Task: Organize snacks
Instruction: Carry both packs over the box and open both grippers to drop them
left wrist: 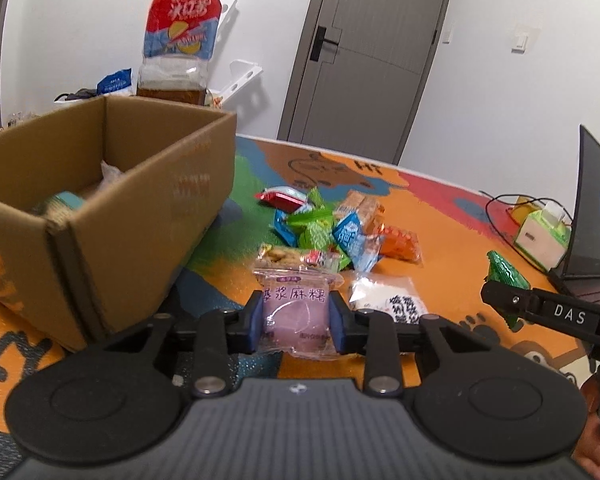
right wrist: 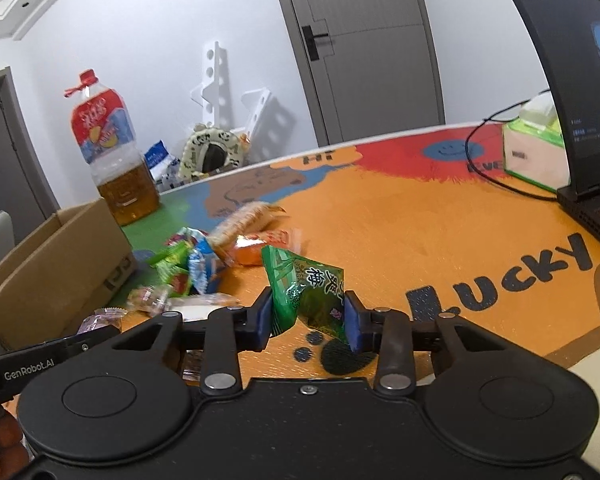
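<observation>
My left gripper [left wrist: 296,320] is shut on a purple snack packet [left wrist: 296,312], held just above the table, right of the open cardboard box [left wrist: 148,216]. My right gripper [right wrist: 310,318] is shut on a green snack packet [right wrist: 308,288], lifted above the table; the packet also shows in the left wrist view [left wrist: 504,276]. A pile of loose snacks [left wrist: 332,228] lies on the orange mat beyond my left gripper, and shows in the right wrist view [right wrist: 204,256]. A white packet [left wrist: 388,300] lies right of the purple one. The box holds a few items.
A large tea bottle [left wrist: 176,40] stands behind the box. An open laptop [right wrist: 572,80] and a tissue box [right wrist: 534,148] with a black cable sit at the table's right. The round table's edge [right wrist: 580,360] is near on the right.
</observation>
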A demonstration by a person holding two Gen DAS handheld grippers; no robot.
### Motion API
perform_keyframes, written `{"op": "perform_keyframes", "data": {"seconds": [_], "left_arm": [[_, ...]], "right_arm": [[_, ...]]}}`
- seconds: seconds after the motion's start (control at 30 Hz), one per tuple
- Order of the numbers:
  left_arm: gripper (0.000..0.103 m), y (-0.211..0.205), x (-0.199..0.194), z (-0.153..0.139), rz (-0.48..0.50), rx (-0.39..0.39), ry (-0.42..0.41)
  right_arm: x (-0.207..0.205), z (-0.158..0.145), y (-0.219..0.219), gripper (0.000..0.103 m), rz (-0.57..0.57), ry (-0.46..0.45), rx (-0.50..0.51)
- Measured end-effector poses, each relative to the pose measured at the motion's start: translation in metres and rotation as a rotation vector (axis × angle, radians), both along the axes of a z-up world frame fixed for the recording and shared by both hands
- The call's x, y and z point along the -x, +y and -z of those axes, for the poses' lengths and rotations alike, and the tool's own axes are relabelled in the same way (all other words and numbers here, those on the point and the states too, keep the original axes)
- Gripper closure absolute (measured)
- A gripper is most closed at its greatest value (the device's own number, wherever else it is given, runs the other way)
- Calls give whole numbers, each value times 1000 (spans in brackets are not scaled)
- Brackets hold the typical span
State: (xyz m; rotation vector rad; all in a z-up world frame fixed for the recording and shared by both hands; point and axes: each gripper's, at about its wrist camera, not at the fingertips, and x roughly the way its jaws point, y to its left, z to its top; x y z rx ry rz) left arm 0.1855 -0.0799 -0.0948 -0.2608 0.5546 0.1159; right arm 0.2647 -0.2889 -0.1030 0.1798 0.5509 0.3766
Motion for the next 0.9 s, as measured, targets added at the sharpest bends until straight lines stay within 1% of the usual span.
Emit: {"op": "perform_keyframes", "data": {"seconds": [0.43, 0.73, 0.9], "left_arm": [[71, 10, 24, -39, -15, -19, -99], [71, 21, 35, -64, -28, -32, -160], [71, 37, 38, -73, -61, -25, -181]], "right_arm": [[21, -32, 17, 68, -50, -89, -42], [29, -52, 41, 68, -103, -145, -73], [32, -63, 59, 68, -139, -168, -83]]}}
